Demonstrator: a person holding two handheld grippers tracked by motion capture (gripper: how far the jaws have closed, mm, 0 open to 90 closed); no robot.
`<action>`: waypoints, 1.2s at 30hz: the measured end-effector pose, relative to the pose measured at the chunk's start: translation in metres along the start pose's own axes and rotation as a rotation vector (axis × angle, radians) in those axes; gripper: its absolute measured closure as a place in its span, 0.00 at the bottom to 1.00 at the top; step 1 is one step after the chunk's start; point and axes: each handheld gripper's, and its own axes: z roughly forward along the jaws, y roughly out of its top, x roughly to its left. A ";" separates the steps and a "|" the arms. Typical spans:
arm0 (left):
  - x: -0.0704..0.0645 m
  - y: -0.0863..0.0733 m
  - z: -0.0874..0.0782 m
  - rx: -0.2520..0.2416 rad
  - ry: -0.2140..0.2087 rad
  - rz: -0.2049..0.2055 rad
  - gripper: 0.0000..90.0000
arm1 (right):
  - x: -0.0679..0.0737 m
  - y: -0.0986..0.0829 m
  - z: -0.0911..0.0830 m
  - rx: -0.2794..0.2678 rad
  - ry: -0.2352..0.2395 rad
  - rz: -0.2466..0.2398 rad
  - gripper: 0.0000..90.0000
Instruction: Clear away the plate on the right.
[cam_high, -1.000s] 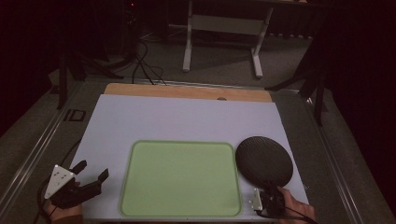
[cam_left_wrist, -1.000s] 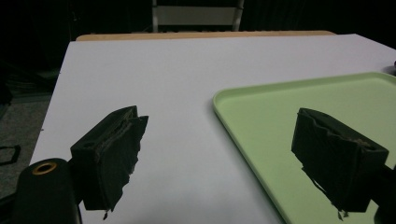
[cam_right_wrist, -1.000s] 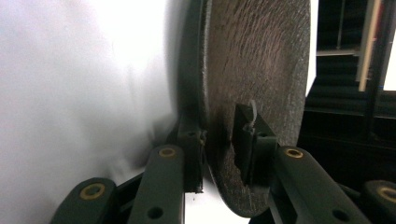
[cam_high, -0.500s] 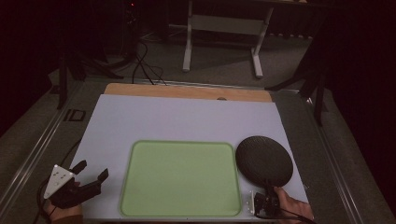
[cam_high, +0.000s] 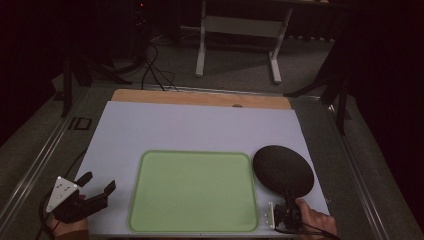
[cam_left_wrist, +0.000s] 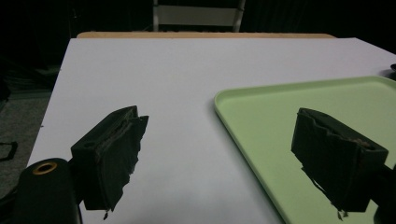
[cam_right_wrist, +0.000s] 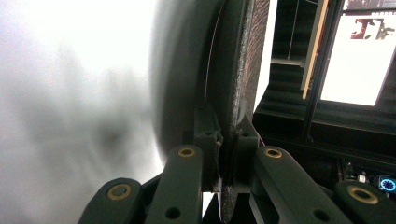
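Note:
A black round plate lies at the right of the white table, beside a light green tray. My right gripper is shut on the plate's near rim; in the right gripper view the black plate runs edge-on between the two jaws. At the table's near left corner my left gripper is held open with nothing in it. In the left gripper view my left gripper straddles the green tray's left rim.
The white table top stretches far beyond the tray, ending in a wooden strip. Past it are dark floor, cables and a grey stand. Metal rails run along both sides of the table.
My right gripper and the hand behind it have shifted a little, with the plate still gripped at its near rim. The left gripper has stayed where it was.

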 end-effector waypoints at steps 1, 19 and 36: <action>0.000 0.000 0.000 0.000 0.001 0.000 0.18 | -0.001 0.000 0.000 0.001 0.002 0.001 0.94; 0.001 0.000 0.000 -0.003 0.003 -0.006 0.18 | -0.020 0.006 -0.006 0.000 -0.037 0.027 0.94; 0.001 0.000 0.000 -0.005 0.007 -0.016 0.18 | -0.026 0.027 -0.011 -0.057 -0.056 -0.016 0.93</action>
